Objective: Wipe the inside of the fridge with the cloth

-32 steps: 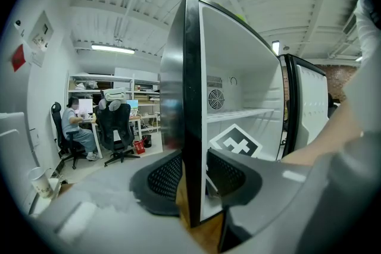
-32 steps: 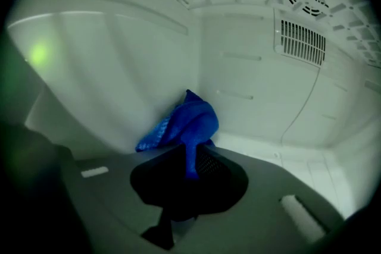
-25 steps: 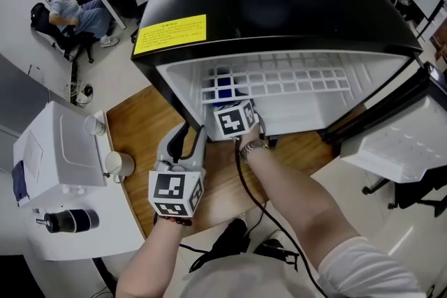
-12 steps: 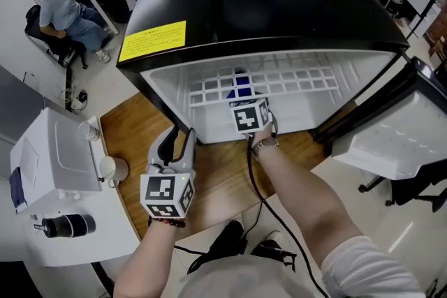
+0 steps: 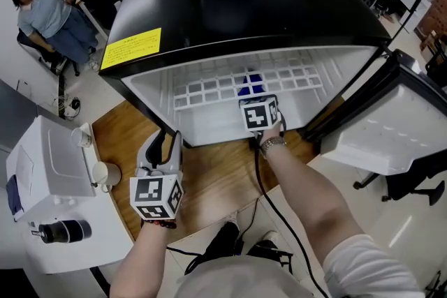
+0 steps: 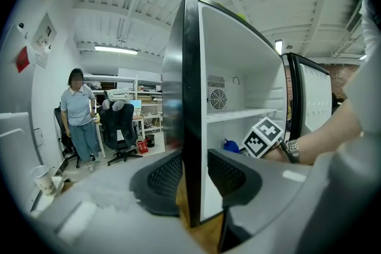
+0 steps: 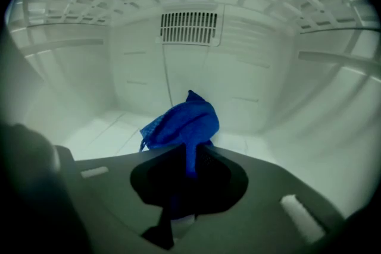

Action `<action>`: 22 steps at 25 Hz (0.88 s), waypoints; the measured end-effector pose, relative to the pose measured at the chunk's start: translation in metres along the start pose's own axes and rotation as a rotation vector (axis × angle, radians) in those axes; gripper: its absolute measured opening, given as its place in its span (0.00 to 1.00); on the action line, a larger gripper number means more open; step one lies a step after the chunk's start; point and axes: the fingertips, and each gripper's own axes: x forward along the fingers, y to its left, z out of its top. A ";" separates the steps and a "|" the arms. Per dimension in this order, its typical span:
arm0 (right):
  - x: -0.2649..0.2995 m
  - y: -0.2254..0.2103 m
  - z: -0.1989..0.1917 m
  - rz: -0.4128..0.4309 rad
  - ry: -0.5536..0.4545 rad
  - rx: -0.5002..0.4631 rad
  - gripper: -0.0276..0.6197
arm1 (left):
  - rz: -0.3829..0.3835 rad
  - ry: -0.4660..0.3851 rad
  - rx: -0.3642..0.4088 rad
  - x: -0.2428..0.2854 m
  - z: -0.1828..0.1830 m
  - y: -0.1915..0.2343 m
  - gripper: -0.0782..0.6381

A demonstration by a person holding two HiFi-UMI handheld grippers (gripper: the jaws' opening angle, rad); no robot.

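The fridge (image 5: 230, 17) is black outside, and its white inside (image 7: 119, 68) stands open before me. My right gripper (image 5: 257, 102) reaches in low, shut on a bunched blue cloth (image 7: 181, 125) that rests on the fridge's white floor in front of the back wall. From the head view, the cloth (image 5: 250, 85) shows through the wire shelf (image 5: 209, 88). My left gripper (image 5: 162, 144) waits outside near the fridge's lower left corner, open and holding nothing. In the left gripper view, the fridge's black front edge (image 6: 190, 128) shows through the gap between its jaws.
The fridge door (image 5: 391, 136) hangs open at the right. A person (image 5: 45, 10) stands by office chairs at the upper left. A white table (image 5: 42, 171) with cups (image 5: 105, 174) and a black cylinder (image 5: 59, 230) sits at the left. A black cable (image 5: 269, 199) trails over the wooden floor.
My right gripper has slid to the right across the fridge floor, taking the blue cloth with it. The left gripper has stayed where it was.
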 end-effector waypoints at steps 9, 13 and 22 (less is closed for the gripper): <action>-0.007 -0.054 -0.016 -0.100 0.044 0.027 0.12 | 0.003 0.002 0.000 0.000 0.000 0.000 0.29; -0.010 -0.071 -0.020 -0.134 0.049 0.043 0.12 | 0.001 0.003 0.001 0.000 -0.001 0.000 0.29; -0.021 -0.083 -0.023 -0.148 0.023 0.077 0.12 | 0.000 0.003 -0.003 0.000 0.000 0.000 0.29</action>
